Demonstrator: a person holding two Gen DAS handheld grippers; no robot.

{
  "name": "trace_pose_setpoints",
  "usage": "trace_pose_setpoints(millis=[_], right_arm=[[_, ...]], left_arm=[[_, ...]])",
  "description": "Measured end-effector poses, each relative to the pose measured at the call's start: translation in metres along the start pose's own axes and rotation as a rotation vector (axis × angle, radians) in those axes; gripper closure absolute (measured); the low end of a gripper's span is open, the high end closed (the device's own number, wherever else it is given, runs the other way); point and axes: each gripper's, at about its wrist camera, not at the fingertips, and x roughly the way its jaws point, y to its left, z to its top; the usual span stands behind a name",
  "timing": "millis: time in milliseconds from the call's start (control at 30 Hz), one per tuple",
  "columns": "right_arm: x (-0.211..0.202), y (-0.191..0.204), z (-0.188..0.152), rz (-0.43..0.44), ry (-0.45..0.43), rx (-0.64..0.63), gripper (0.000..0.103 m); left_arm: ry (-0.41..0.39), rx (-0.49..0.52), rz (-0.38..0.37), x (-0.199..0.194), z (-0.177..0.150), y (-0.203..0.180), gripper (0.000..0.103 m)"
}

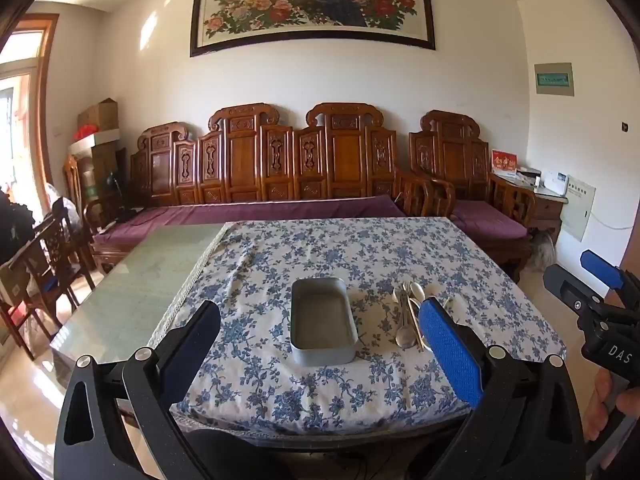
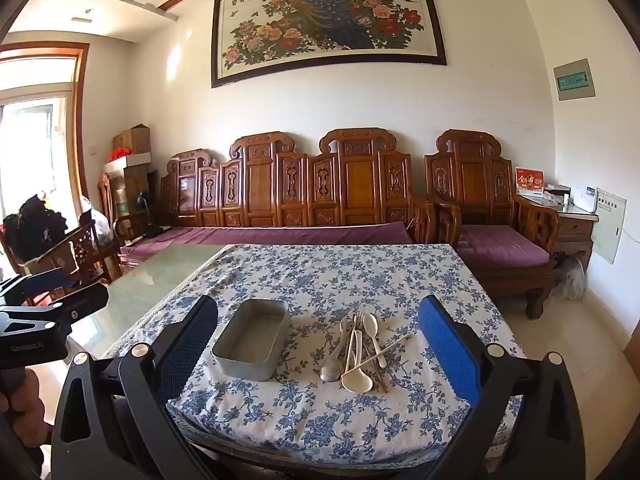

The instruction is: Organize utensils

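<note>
Bright daylight from the left window — sharp focus, glare patches, heavy fisheye bending at edges.

Grey rectangular metal tin sits open and empty on the worktop; just beside it, a loose pile of metal and cream plastic utensils lies crisscrossed.

Both wrist views face table, sofa beyond

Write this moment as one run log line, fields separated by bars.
left claw: open, empty | right claw: open, empty | metal tray: empty | utensils: piled beside tray on tablecloth
</note>
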Motion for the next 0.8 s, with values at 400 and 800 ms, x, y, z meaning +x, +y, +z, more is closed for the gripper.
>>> trace_pose_setpoints(millis=[400, 800], right_arm=[[-0.0011, -0.0013, 0.0009, 0.003, -0.003, 0.004, 0.003], [-0.0016, -0.0009, 0.0, 0.003, -0.005, 0.004, 0.003]], left_arm=[[0.0, 0.003, 0.003, 0.0005, 0.0, -0.0002, 0.007], [-0.002, 0.003, 0.002, 0.0002, 0.0, -0.0001, 0.007]])
